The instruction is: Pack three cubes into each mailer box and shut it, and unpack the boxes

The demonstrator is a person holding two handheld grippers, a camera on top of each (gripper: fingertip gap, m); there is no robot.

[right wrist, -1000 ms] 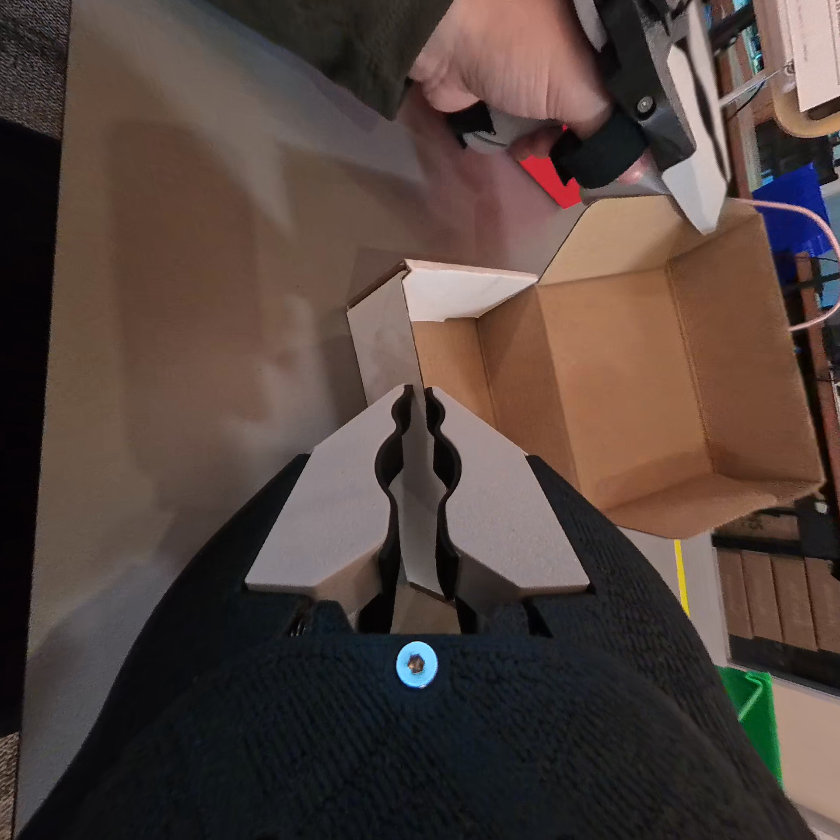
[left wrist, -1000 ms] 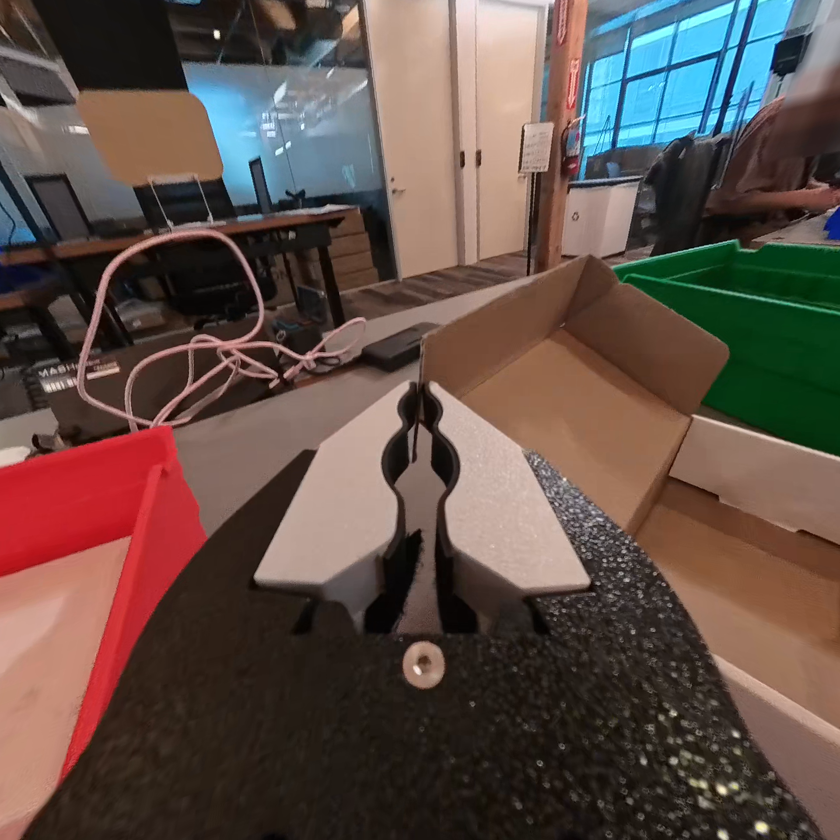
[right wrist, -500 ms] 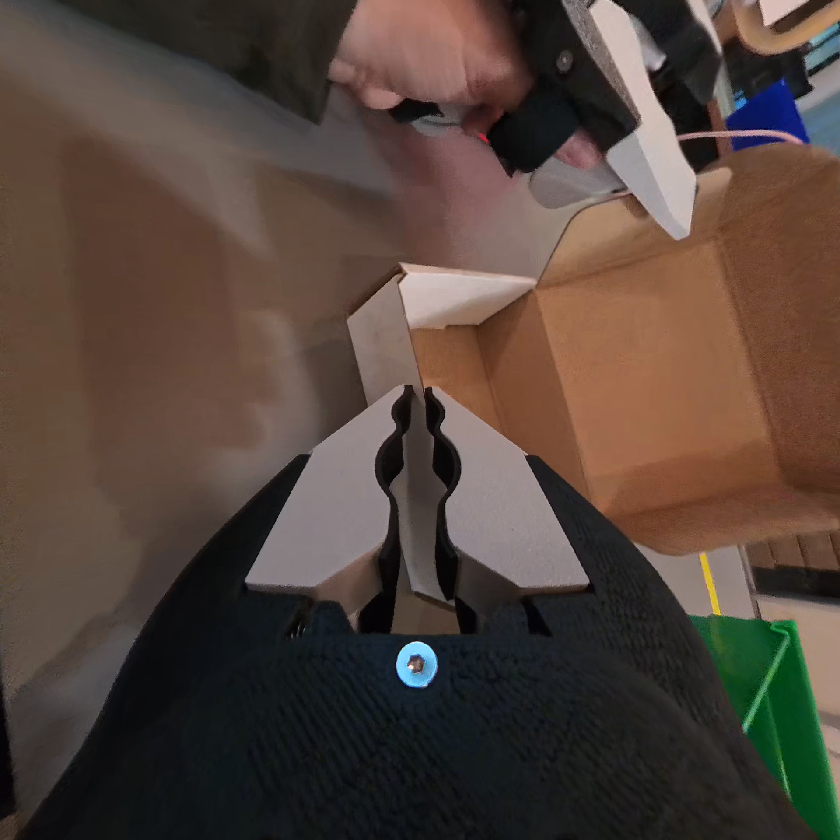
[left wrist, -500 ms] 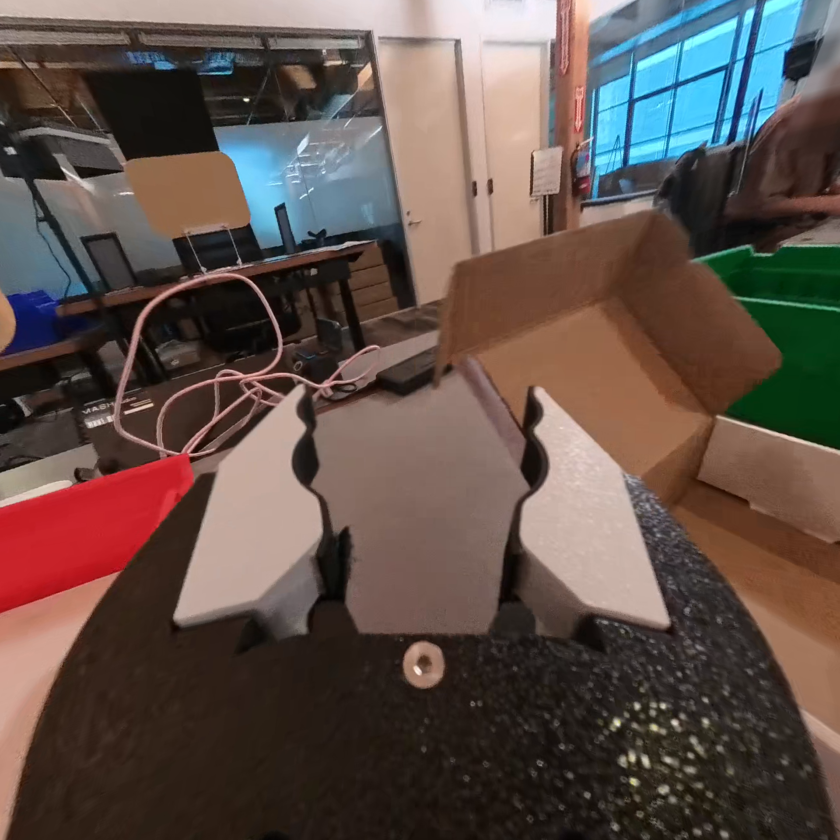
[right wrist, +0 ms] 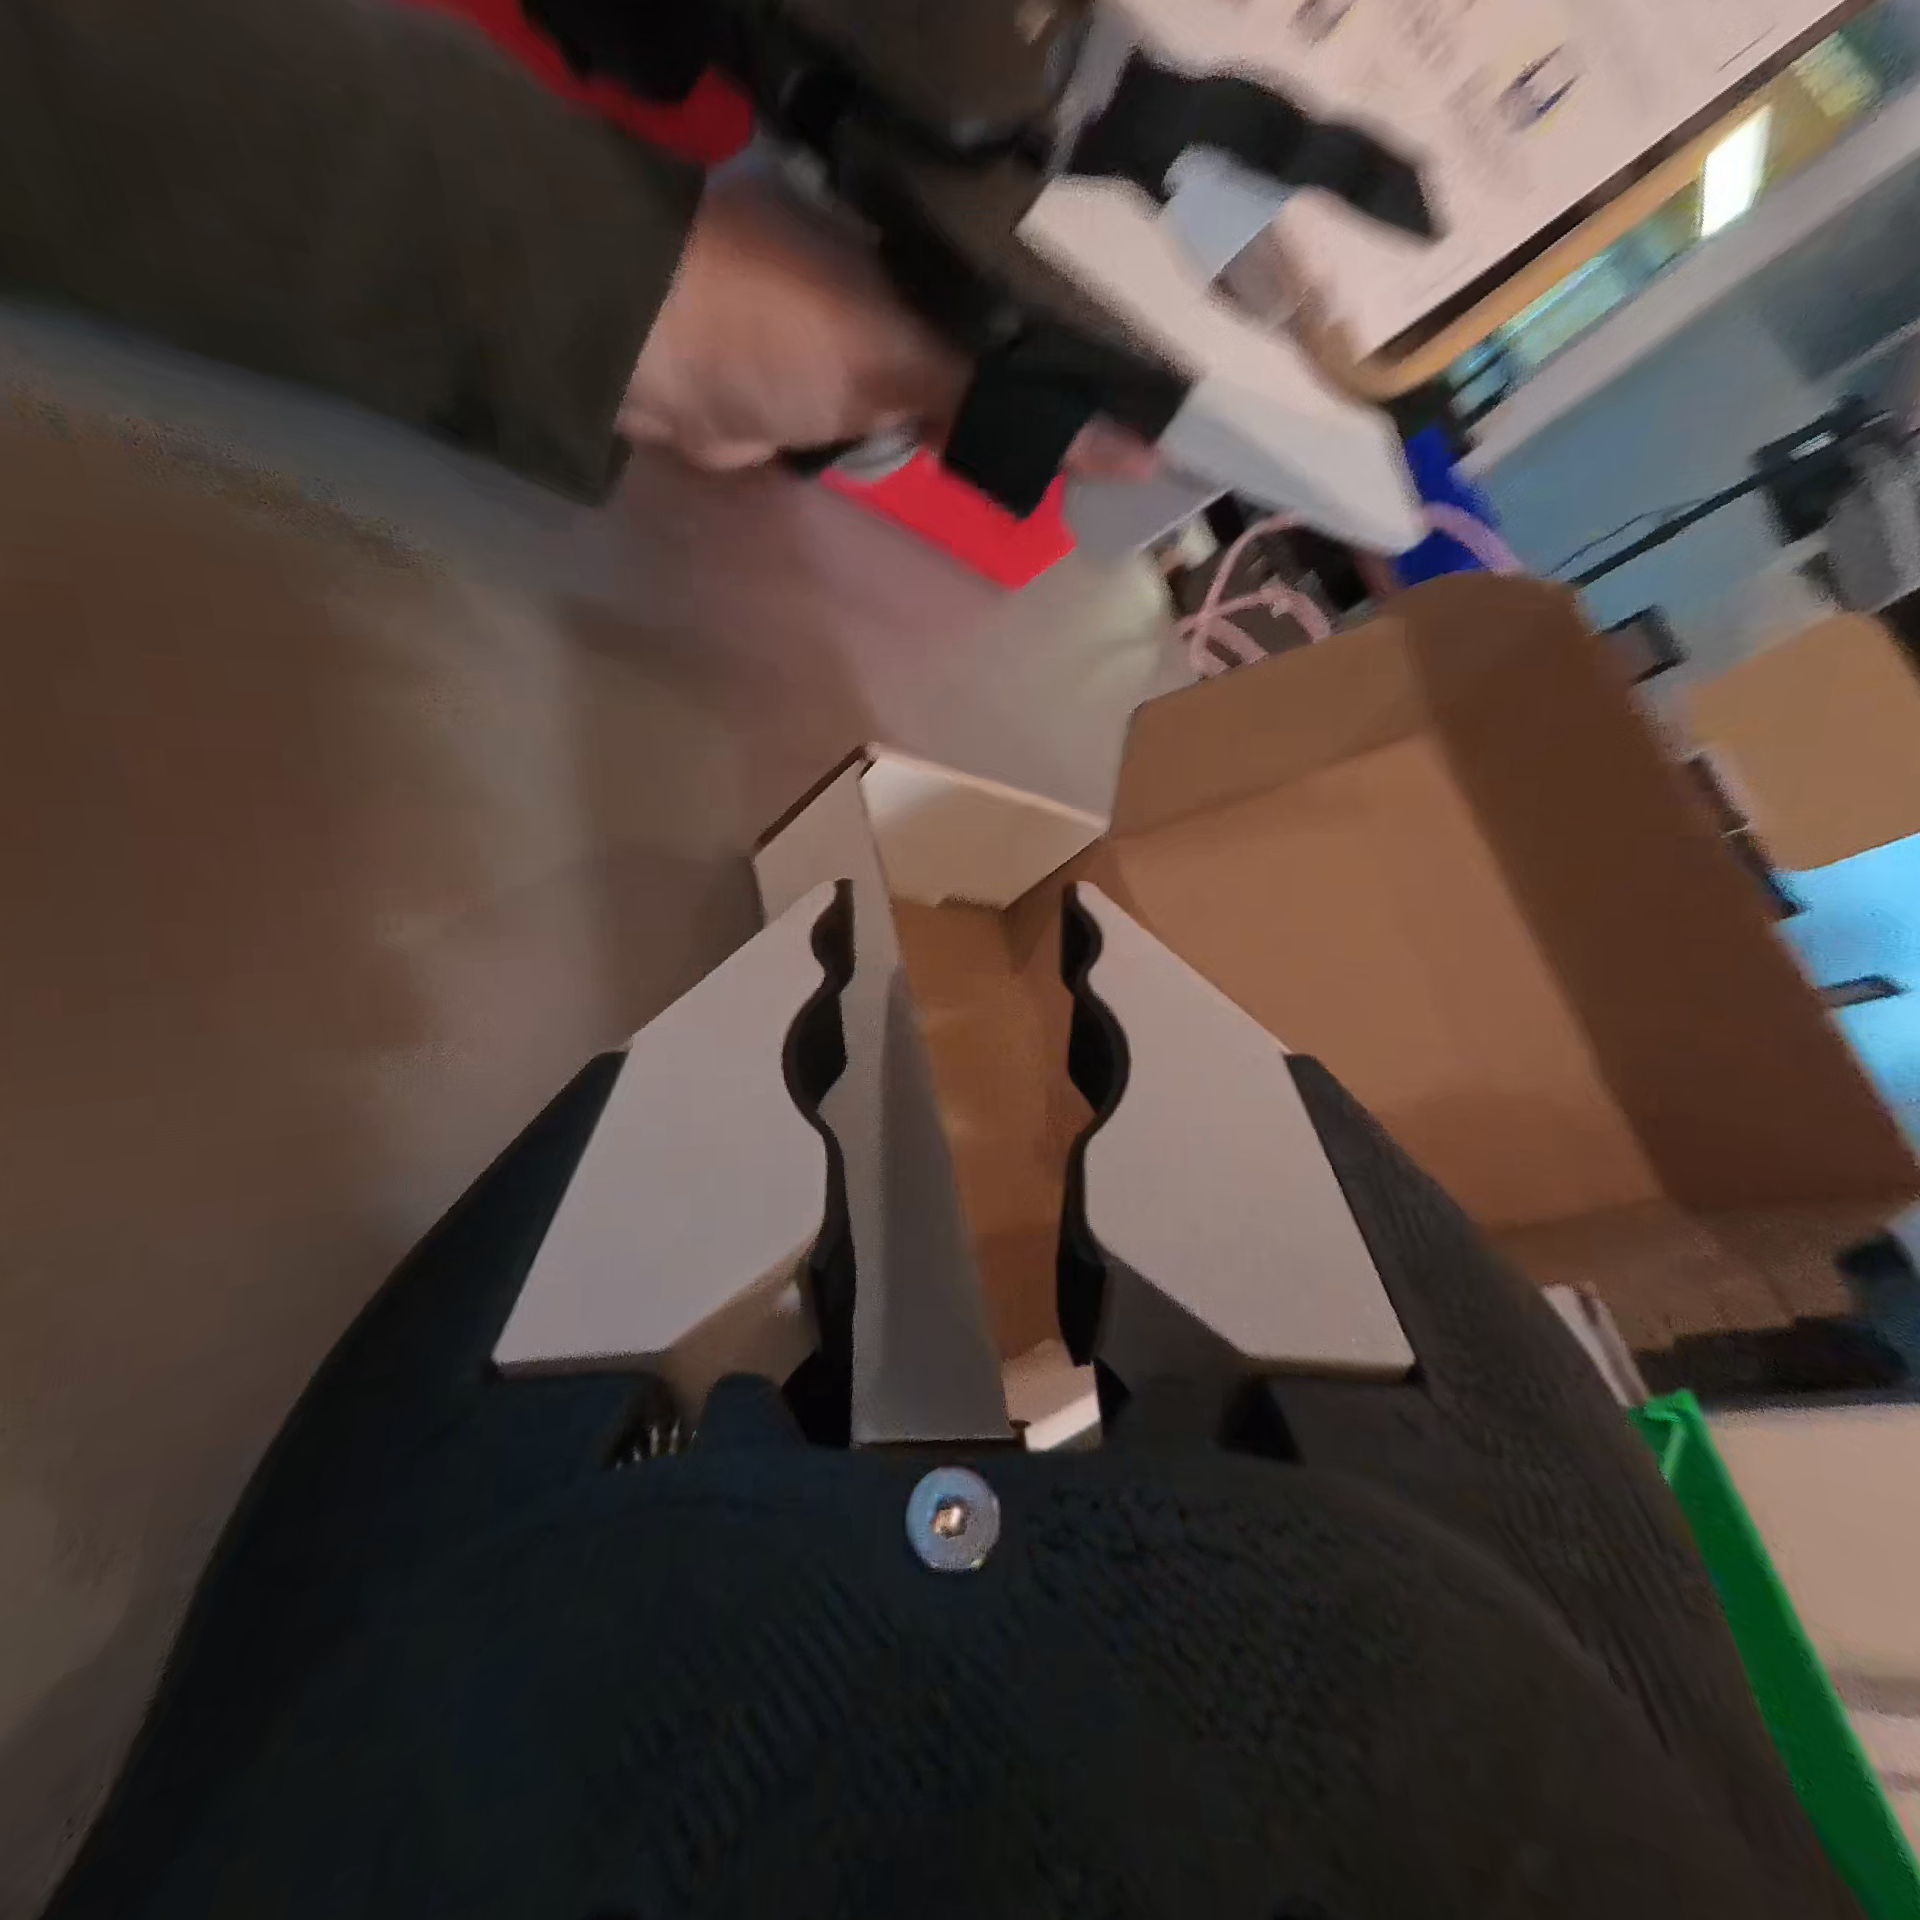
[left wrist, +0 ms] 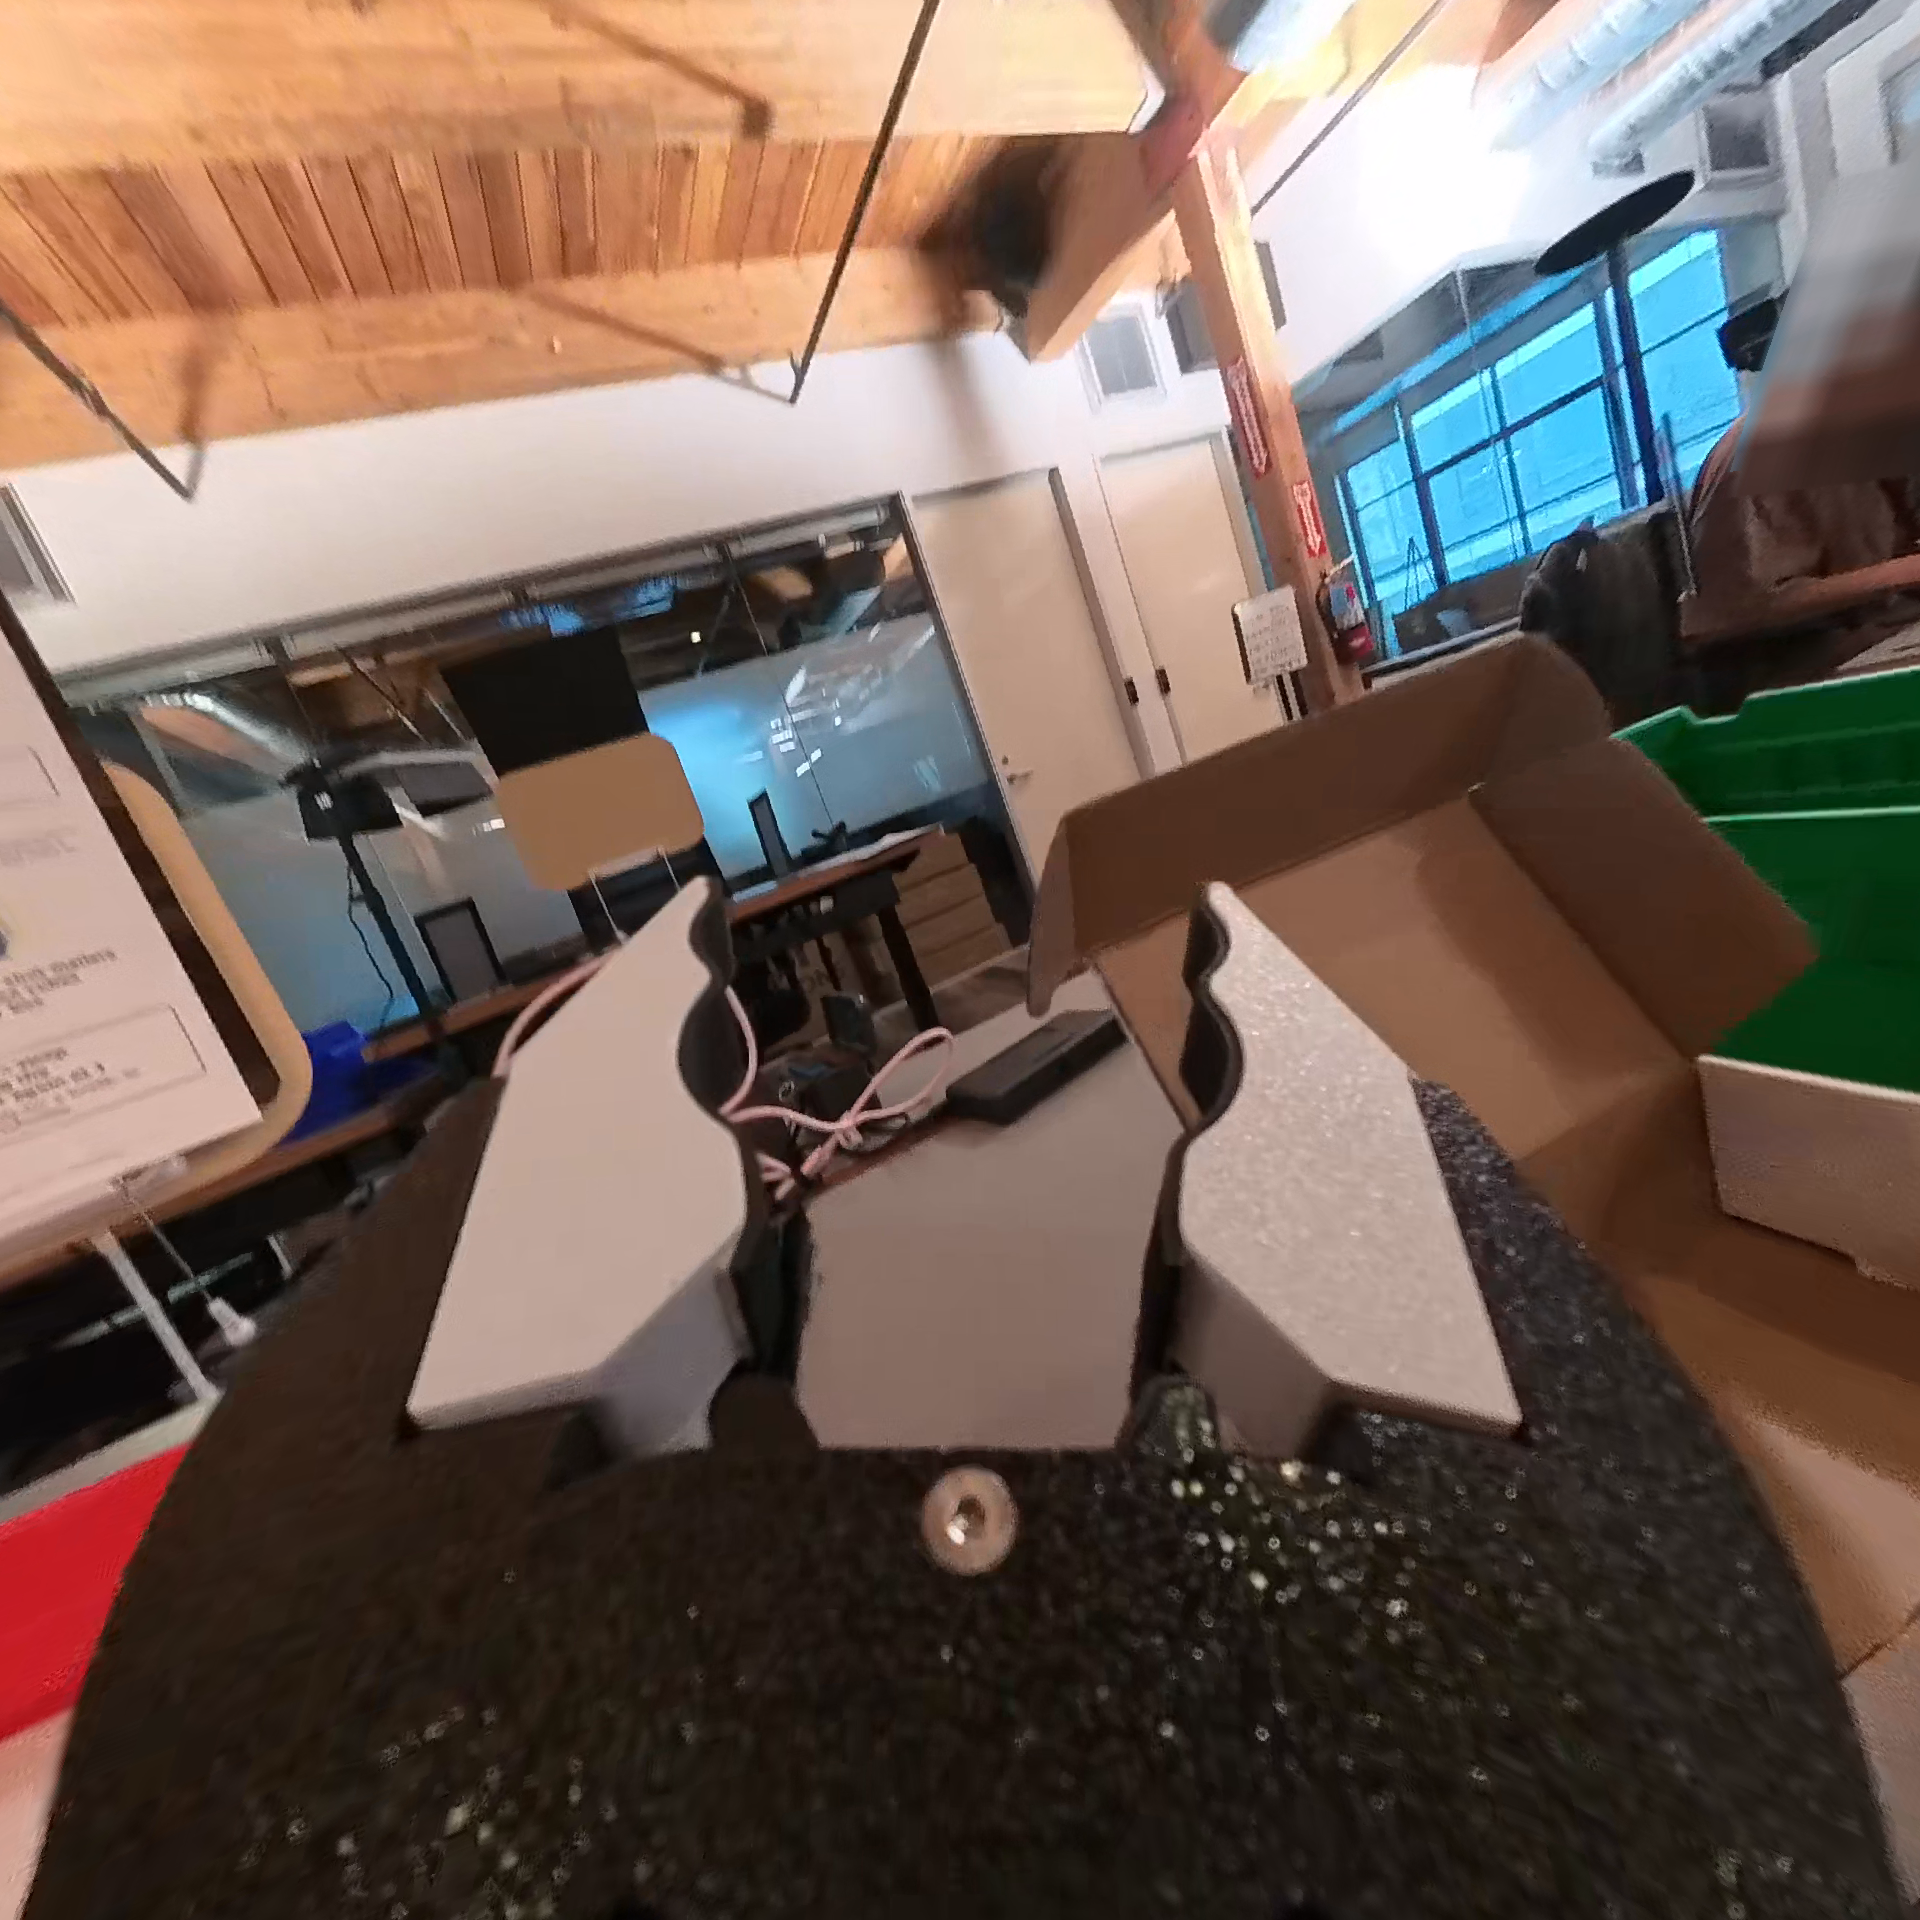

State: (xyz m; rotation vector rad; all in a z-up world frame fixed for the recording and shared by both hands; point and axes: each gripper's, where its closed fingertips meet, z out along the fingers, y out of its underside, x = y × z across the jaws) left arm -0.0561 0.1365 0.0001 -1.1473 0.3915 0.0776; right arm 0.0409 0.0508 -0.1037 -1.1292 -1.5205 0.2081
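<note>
Here, the open brown corrugated mailer box [right wrist: 1403, 935] is seen on the grey worktop [right wrist: 312, 831], one wall standing ungripped between the parted right claw [right wrist: 956, 894], the left claw [left wrist: 956, 904] spread wide beside its lid.

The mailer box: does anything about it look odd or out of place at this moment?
Yes. The mailer box sits askew, tipped rather than flat on the table. The right gripper is open astride its white wall, and the left gripper is open, holding nothing.
</note>
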